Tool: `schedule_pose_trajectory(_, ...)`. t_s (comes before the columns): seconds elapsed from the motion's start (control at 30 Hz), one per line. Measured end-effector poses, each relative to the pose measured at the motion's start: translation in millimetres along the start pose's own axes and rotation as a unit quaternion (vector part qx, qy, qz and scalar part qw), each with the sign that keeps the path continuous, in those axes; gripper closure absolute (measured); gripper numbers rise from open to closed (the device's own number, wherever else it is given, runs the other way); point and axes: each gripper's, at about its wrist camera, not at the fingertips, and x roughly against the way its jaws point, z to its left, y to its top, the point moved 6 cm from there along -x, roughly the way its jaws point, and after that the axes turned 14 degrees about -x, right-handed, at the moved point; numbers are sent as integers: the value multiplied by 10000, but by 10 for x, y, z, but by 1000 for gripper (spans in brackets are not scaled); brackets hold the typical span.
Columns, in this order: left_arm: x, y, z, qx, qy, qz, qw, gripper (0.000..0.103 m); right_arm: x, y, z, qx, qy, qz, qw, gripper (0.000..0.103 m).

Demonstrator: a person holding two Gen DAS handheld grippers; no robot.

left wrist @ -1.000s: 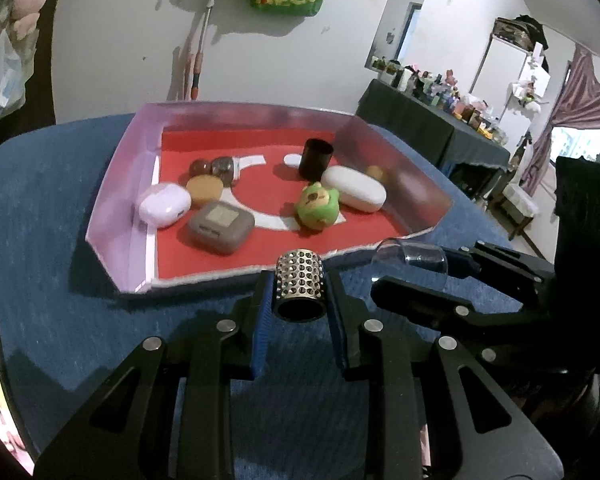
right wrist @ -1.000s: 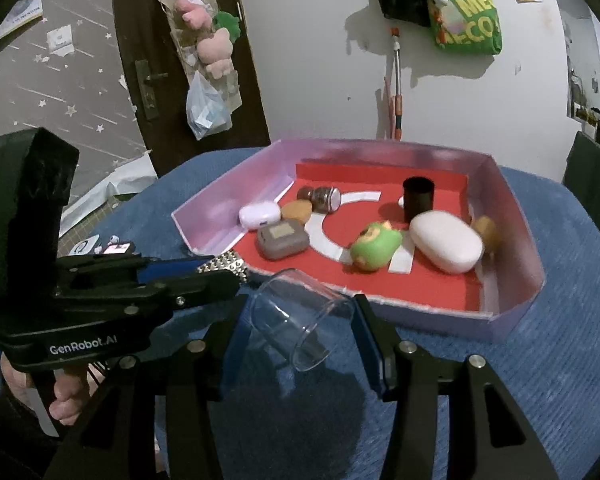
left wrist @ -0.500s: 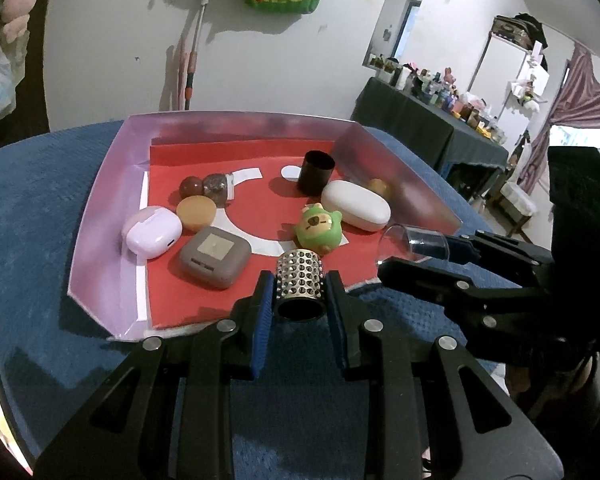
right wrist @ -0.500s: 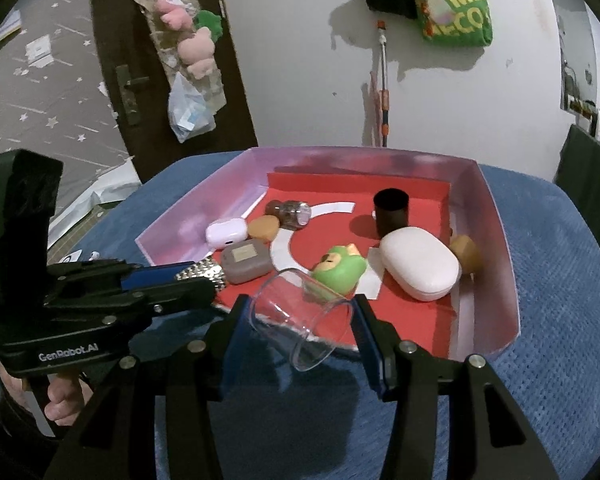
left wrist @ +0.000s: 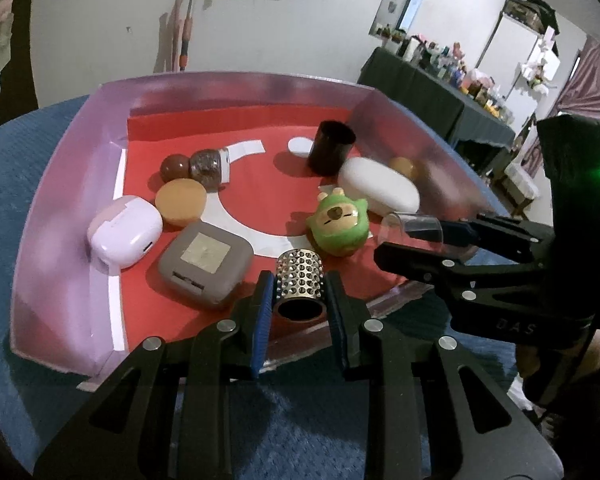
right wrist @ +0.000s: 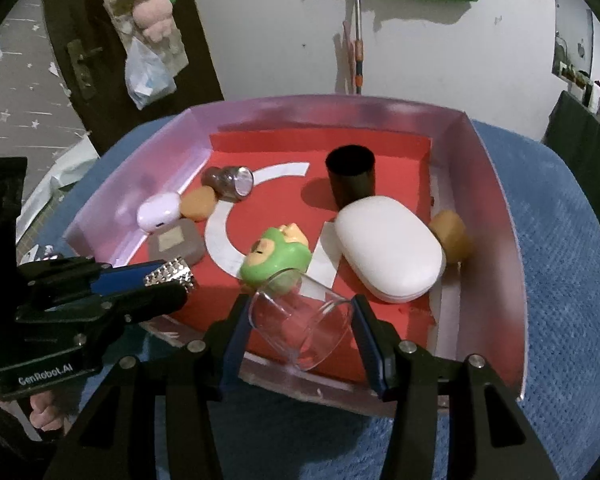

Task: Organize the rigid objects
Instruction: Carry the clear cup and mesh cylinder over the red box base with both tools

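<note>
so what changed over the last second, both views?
Both hand-held grippers advanced from the blue cloth over the tray's near edge: the left hand-held gripper carries the perforated metal cylinder, the right hand-held gripper the clear plastic cup. Both grips stayed shut; nothing let go. Items in the pink-walled red-floored tray kept their places.

Perforated cylinder (left wrist: 299,283): shiny metal, studded. Clear cup (right wrist: 300,320): glossy, transparent, plastic or glass, unclear. Tray (right wrist: 500,240): pale glossy walls, matt red paper-like floor. Table cover (right wrist: 572,320): rough blue cloth.
</note>
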Motion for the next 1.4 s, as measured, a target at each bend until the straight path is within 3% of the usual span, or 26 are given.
schedule_pose_trajectory(0.8,-200,-18,139,115,341,275,9990,79,-169,-32,16,-230,141,148,9995,50)
schedule_pose_trajectory(1.4,-193,-1,154,116,351,272,9989,79,-122,-38,30,-207,148,-10,9997,49)
